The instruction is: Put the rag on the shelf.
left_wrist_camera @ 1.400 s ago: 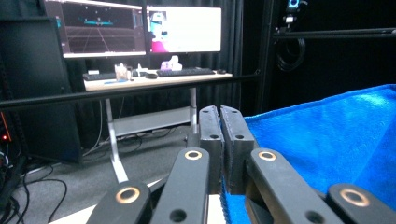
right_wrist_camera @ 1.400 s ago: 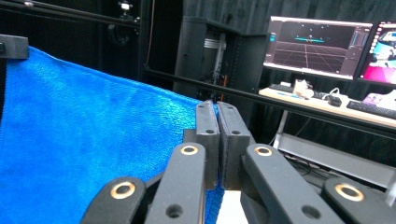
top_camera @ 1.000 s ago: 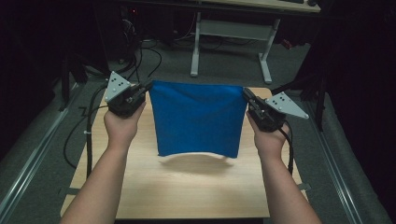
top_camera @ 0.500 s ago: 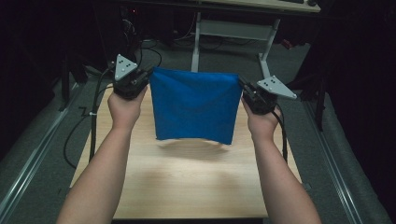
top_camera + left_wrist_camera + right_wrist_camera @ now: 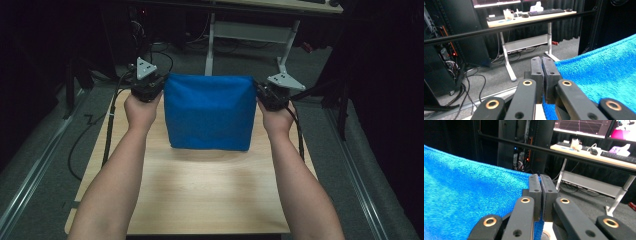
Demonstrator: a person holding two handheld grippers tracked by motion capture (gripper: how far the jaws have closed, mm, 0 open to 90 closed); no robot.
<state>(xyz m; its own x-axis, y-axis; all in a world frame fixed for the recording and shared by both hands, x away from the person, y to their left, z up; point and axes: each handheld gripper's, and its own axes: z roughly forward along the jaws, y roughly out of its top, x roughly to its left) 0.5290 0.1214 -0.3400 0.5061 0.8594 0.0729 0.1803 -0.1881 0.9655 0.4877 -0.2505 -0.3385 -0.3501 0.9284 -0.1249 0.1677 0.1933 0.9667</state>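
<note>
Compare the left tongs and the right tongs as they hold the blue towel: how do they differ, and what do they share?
The left tongs grip the blue towel's left top corner; the right tongs grip its right top corner. The left tongs' grey plate stands more upright, while the right tongs' plate lies flatter. Both are shut on the towel, holding it stretched above the table.

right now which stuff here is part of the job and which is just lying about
In use:
- blue towel, held up by its top corners
- left gripper, shut on one corner
- right gripper, shut on the other
- wooden table

Lying about:
- background desk
- keyboard
- floor cables
</note>
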